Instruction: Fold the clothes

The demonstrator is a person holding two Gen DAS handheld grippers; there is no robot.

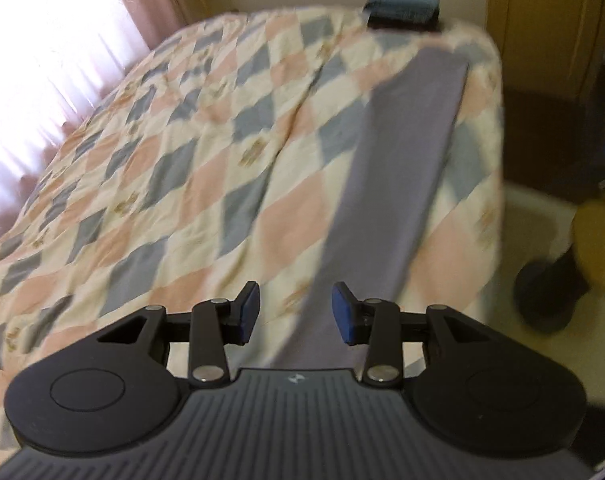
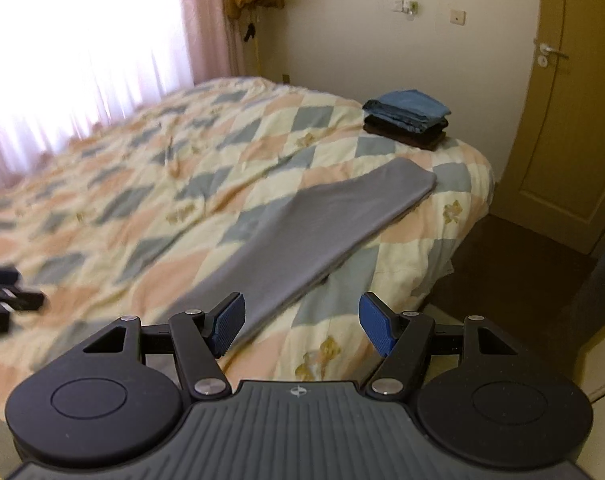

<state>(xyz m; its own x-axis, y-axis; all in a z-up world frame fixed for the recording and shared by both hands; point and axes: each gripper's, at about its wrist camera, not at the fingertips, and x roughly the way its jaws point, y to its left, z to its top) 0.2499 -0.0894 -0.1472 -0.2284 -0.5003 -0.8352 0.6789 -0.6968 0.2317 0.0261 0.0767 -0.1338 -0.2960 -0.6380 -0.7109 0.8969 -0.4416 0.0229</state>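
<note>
Both tongs gape wide, holding nothing: left gripper, right gripper. Ahead of them a smooth grey garment, folded into a long strip, lies on a diamond-patchwork quilt.

A long grey garment, seemingly folded into a flat strip, lies on the quilt.

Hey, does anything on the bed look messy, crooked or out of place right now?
Nothing stands out. The grey garment lies flat in a long narrow fold on the quilt, and the folded stack sits tidy near the far corner.
</note>
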